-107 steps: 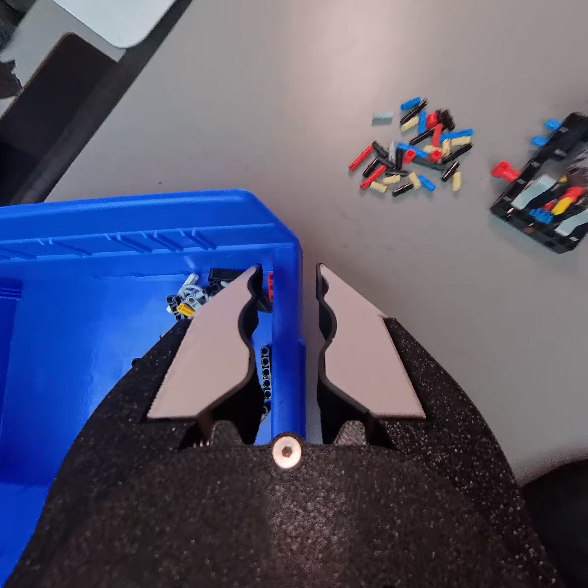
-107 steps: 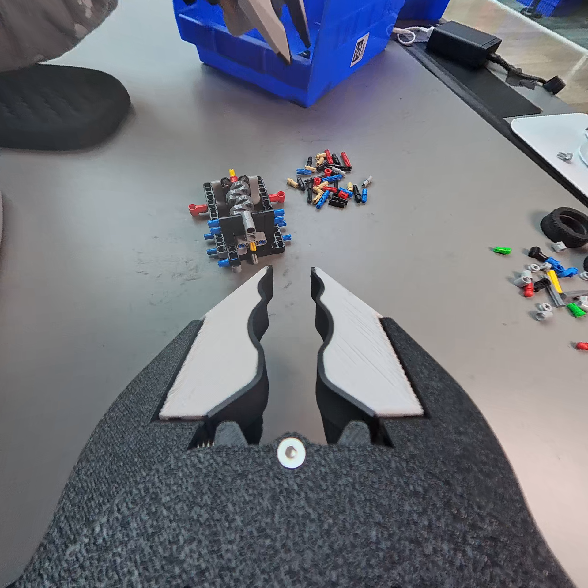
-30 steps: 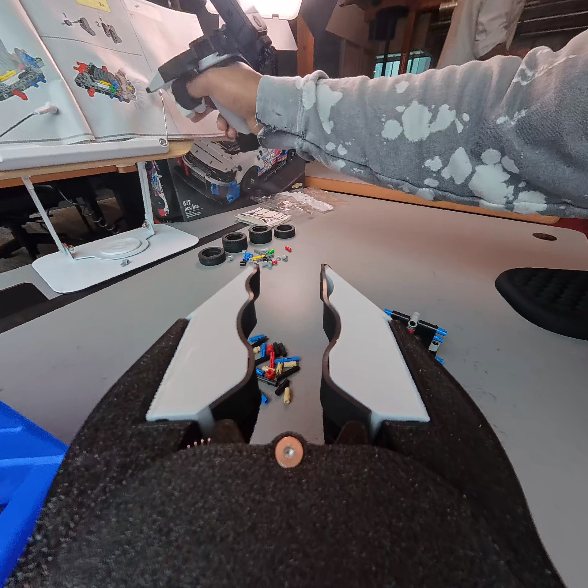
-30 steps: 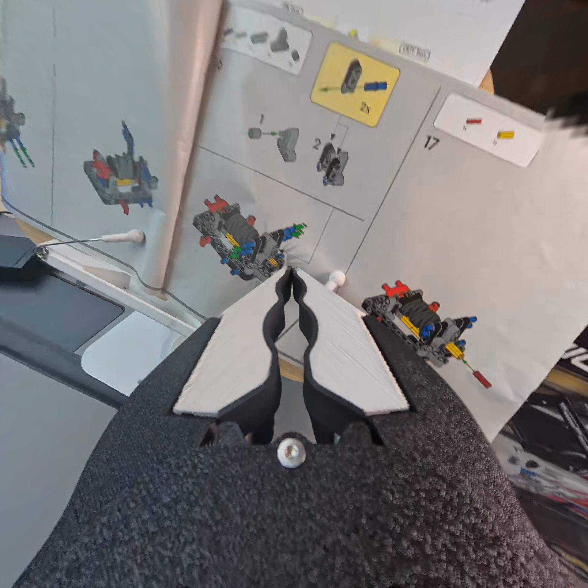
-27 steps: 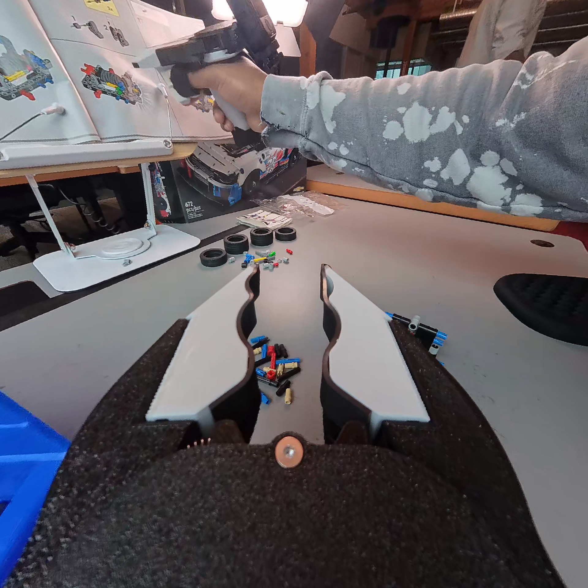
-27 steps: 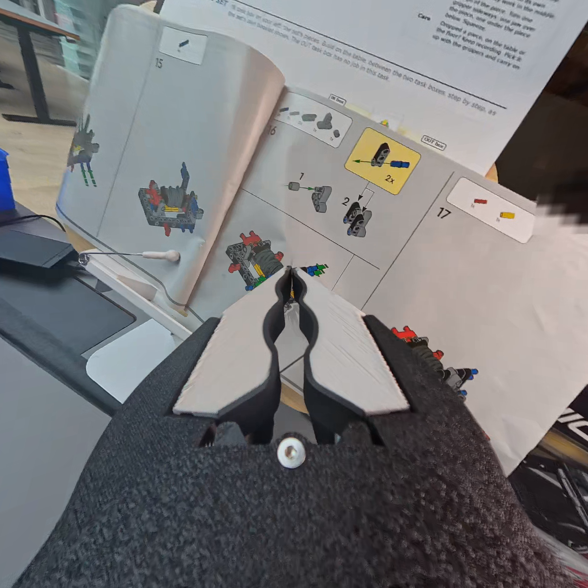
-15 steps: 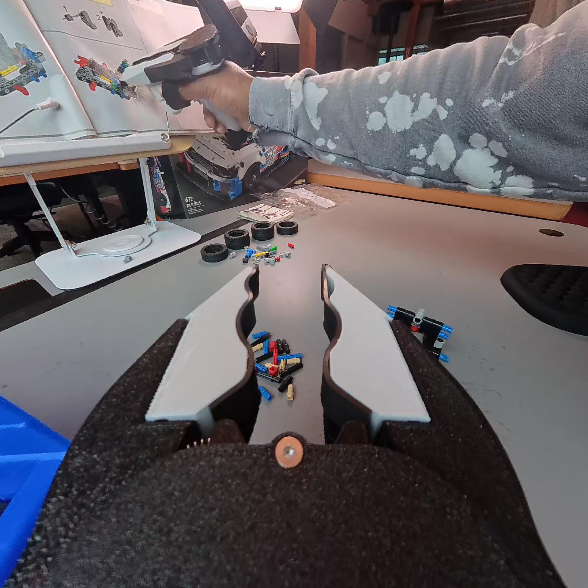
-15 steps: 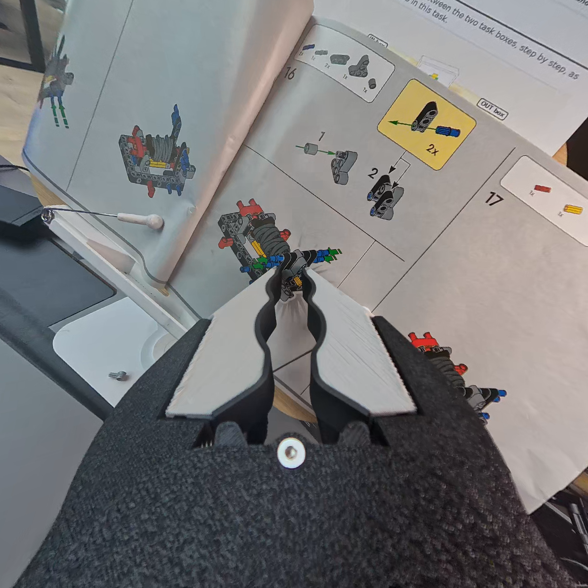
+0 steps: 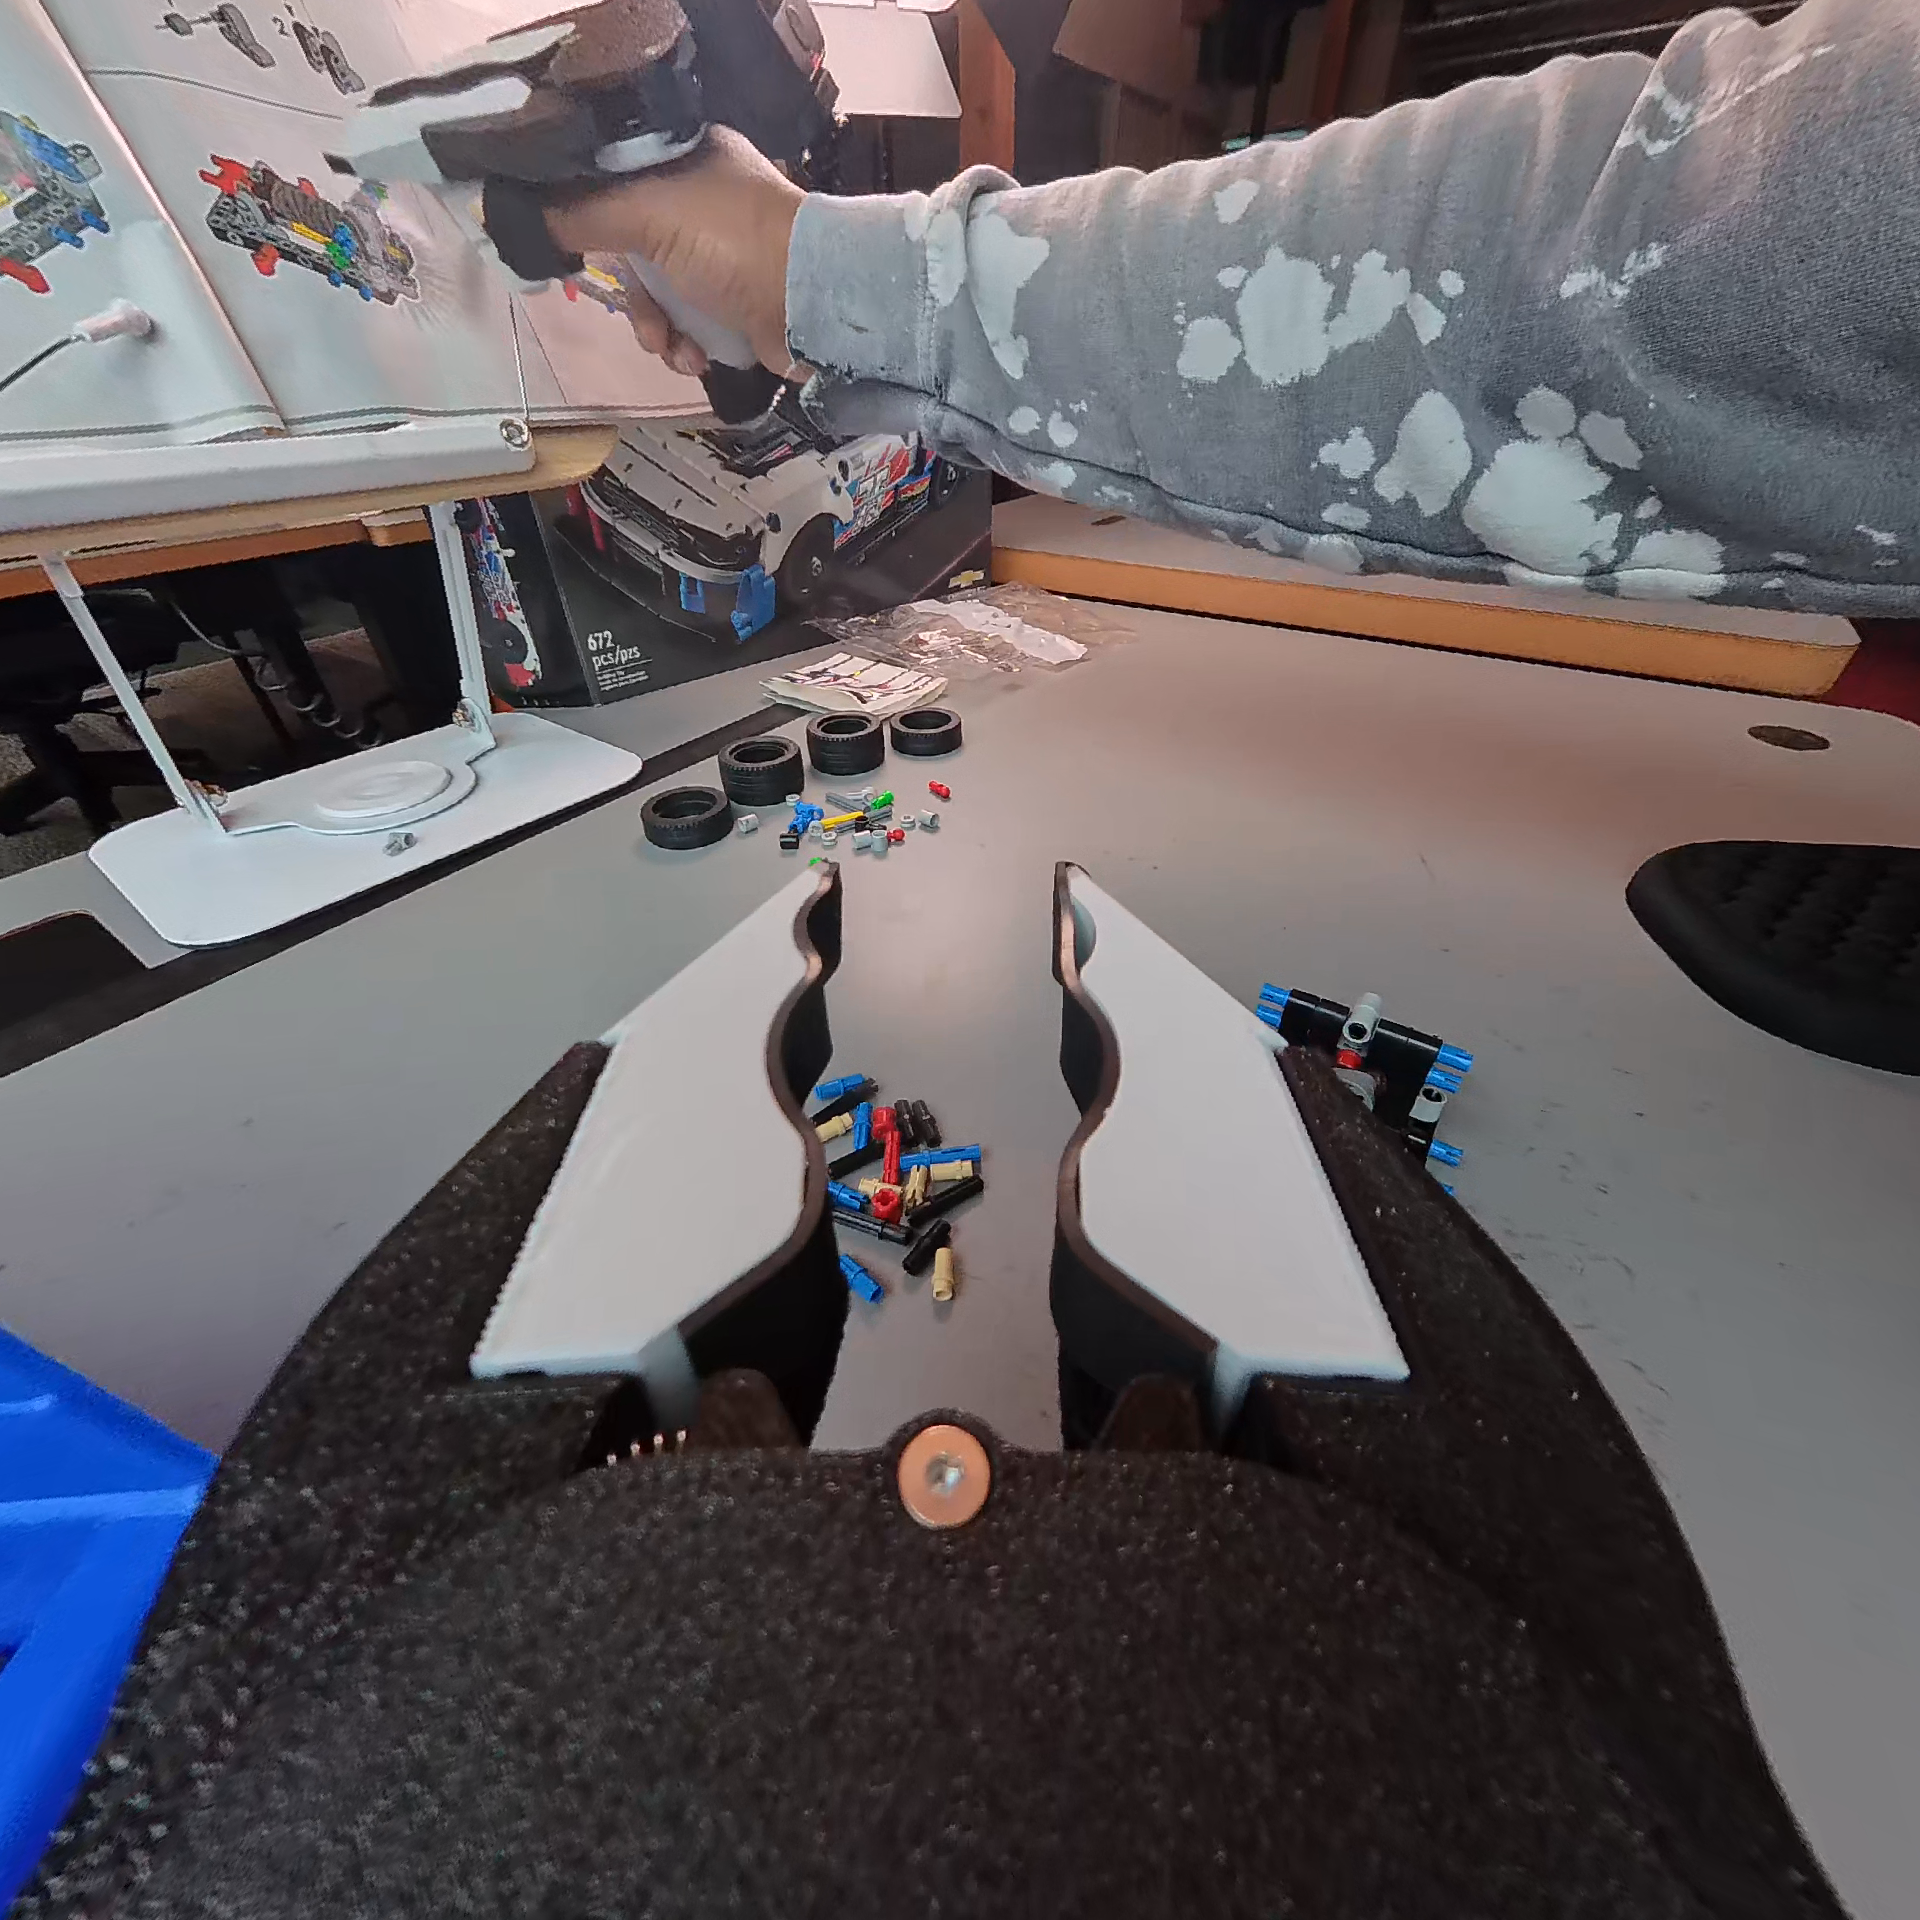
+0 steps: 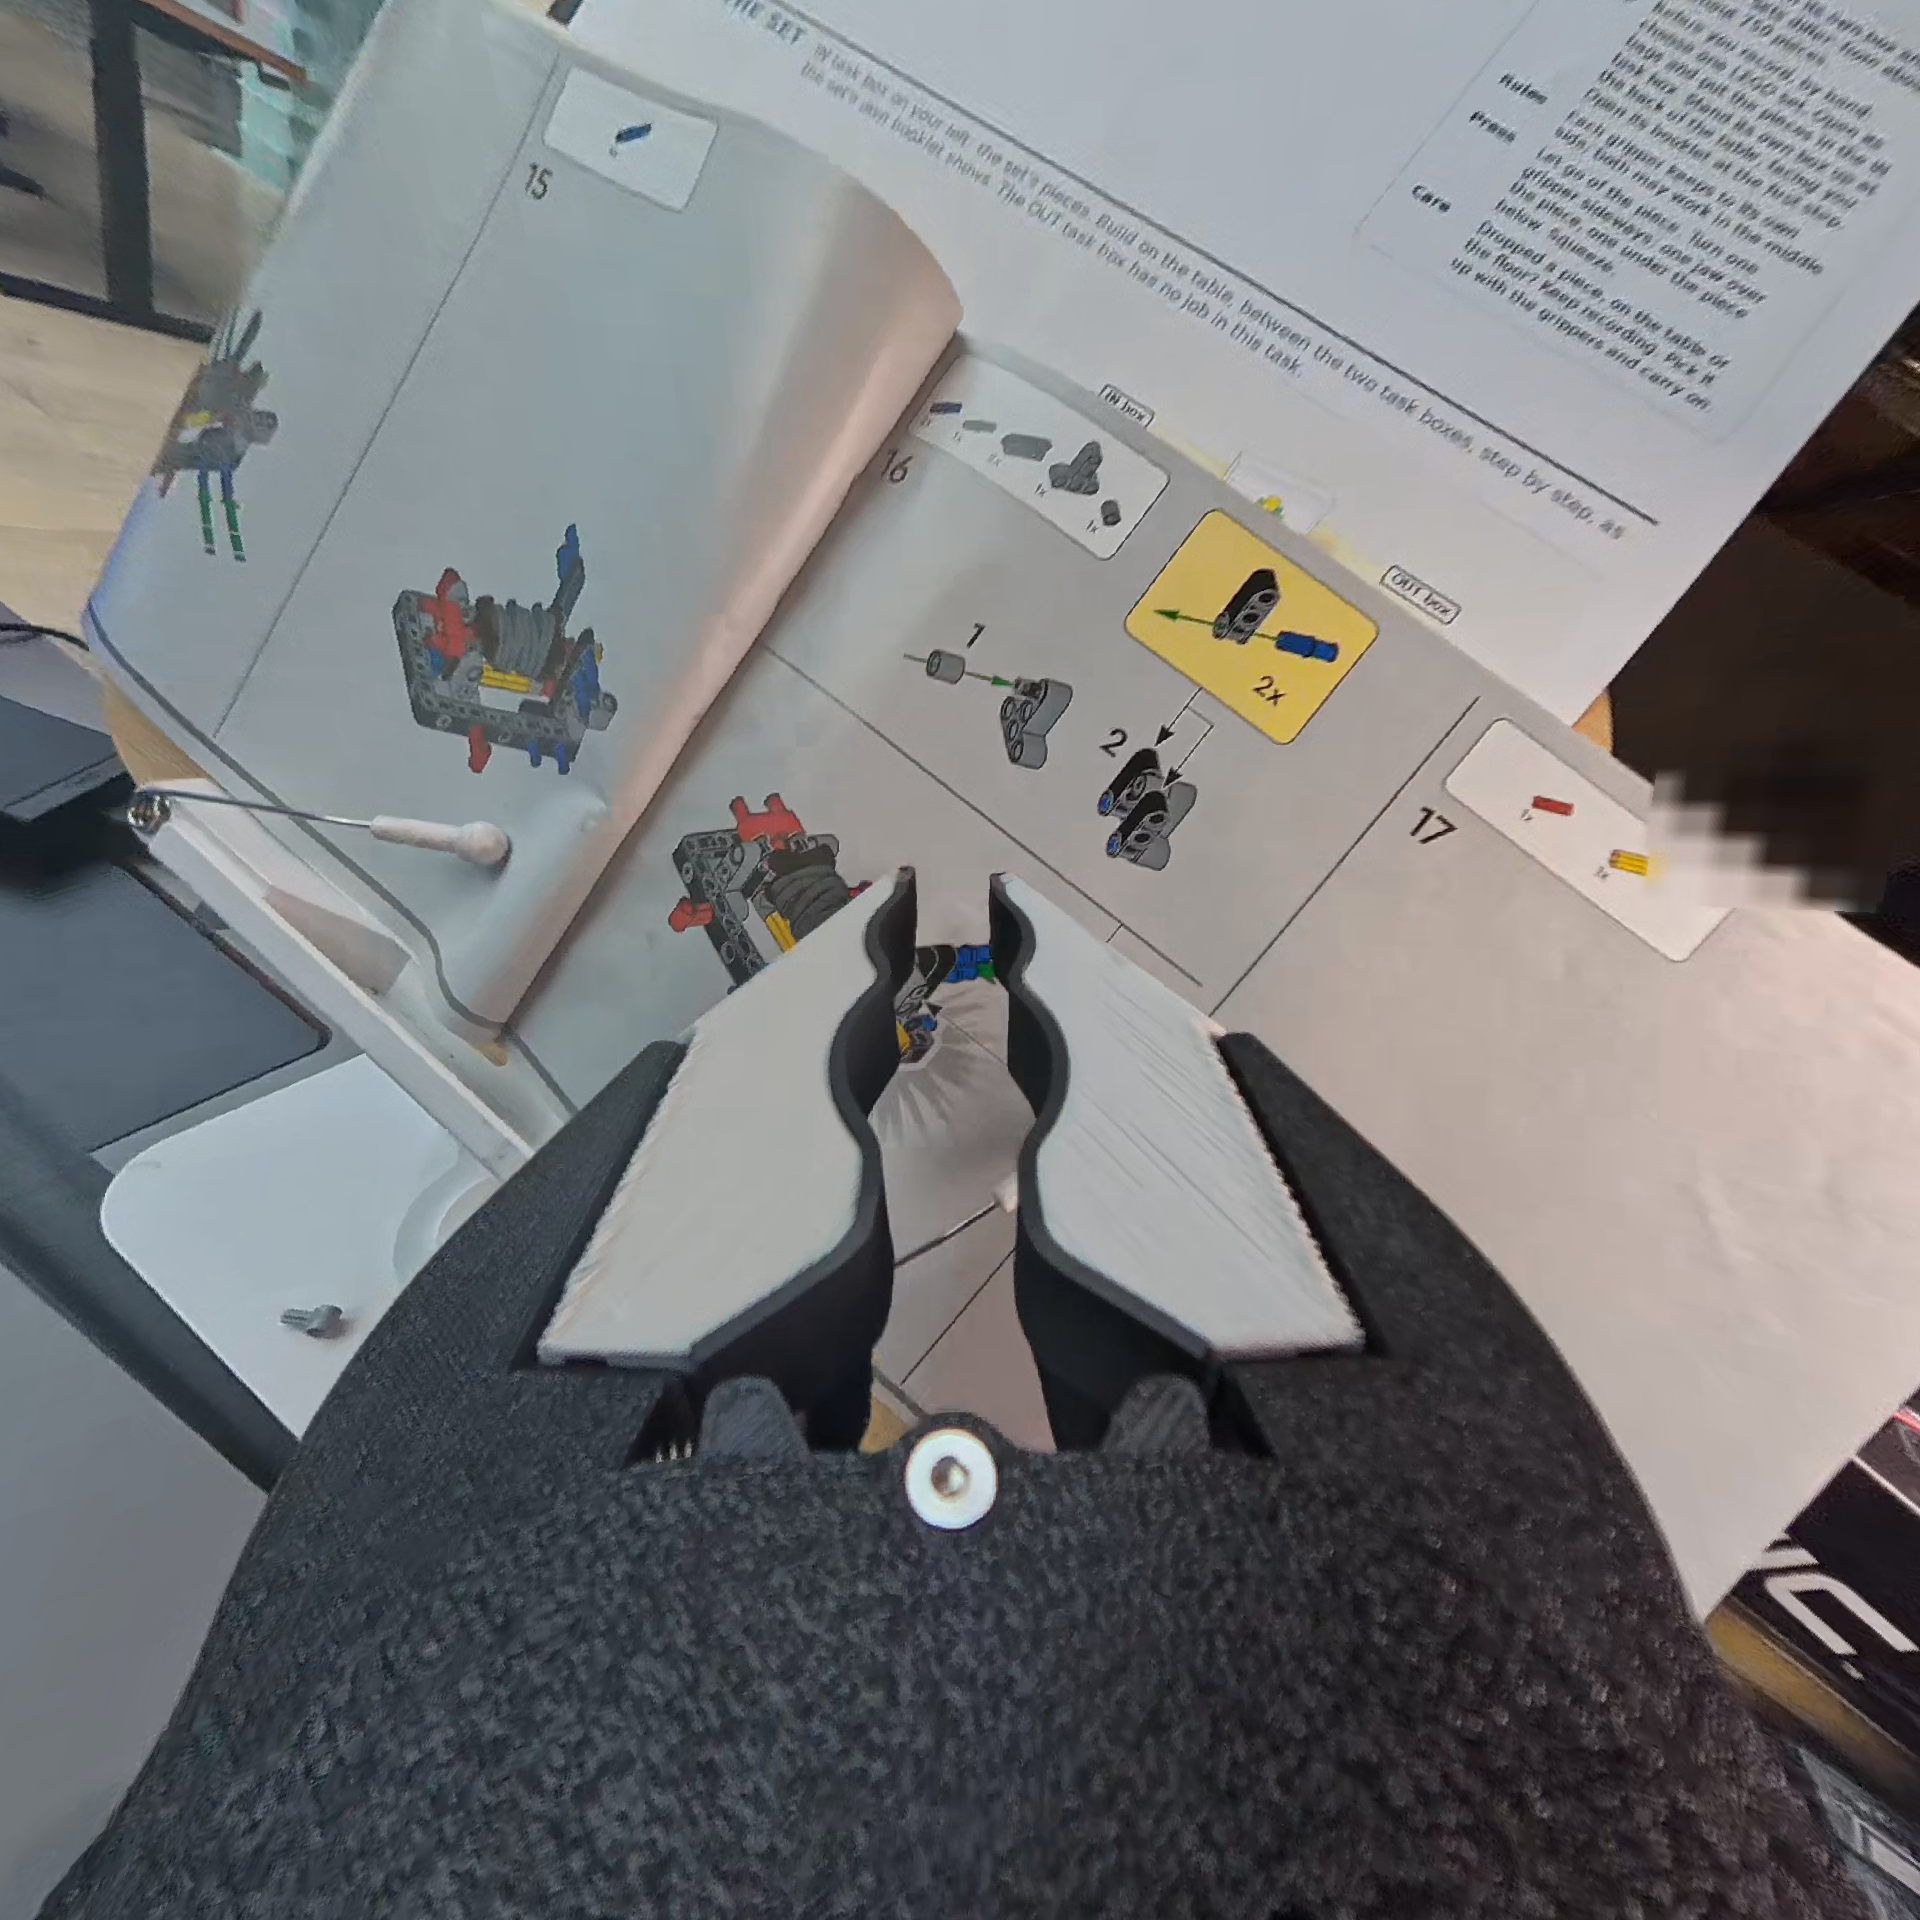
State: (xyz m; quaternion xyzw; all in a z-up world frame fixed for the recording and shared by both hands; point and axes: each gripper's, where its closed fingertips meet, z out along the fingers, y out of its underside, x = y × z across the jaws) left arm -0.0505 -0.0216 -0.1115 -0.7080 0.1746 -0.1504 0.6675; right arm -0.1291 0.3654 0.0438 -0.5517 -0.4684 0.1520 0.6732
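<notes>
Left wrist view: blue bin [image 9: 62, 1558] corner, contents hidden, beside open-jawed left gripper [image 9: 940, 894].

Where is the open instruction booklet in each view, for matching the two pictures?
Left wrist view: the booklet is at upper left on its white stand, with the right claw at its page.
Right wrist view: the booklet fills the centre and upper left, beyond the claw.
Shared landmark: the white stand.

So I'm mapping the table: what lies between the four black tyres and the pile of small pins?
Bare grey table, in the left wrist view, from the tyres to the pins; the open left tool hovers above it.
</notes>
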